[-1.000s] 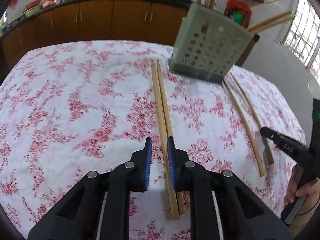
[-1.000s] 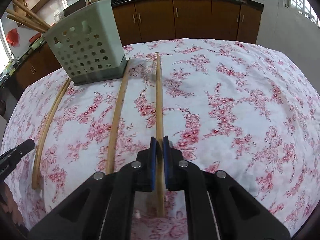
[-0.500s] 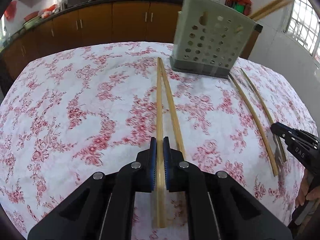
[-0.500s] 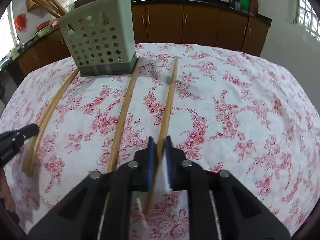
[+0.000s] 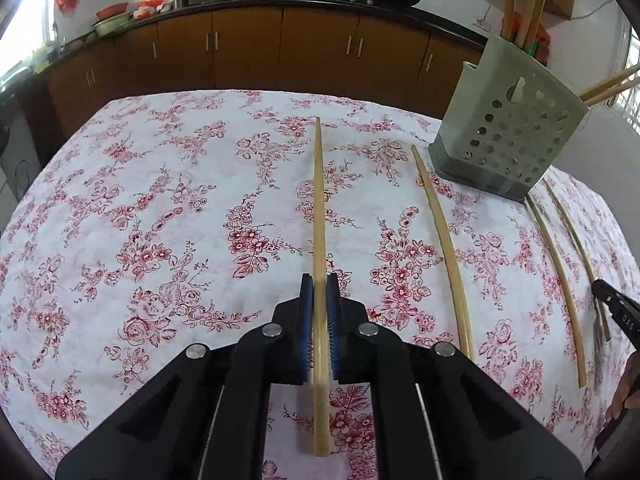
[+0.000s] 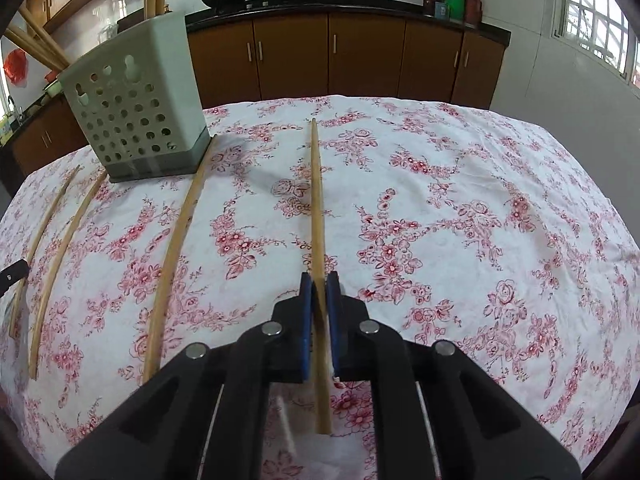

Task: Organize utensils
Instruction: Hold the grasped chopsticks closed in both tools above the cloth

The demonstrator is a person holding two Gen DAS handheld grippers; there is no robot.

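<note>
My left gripper is shut on a wooden chopstick that points forward over the floral tablecloth. My right gripper is shut on another wooden chopstick, also pointing forward. A grey perforated utensil holder with several chopsticks standing in it sits at the far right in the left wrist view, and it shows at the far left in the right wrist view. One loose chopstick lies right of my left gripper. Two more loose chopsticks lie beyond it. The right gripper's tip shows at the right edge.
The round table's floral cloth falls away at its edges. Brown kitchen cabinets with woks on the counter stand behind the table. In the right wrist view three loose chopsticks lie left of my right gripper.
My left gripper closed on one chopstick of the pair and lifted it away to the left of the other. My right gripper has raised its chopstick and straightened it.
</note>
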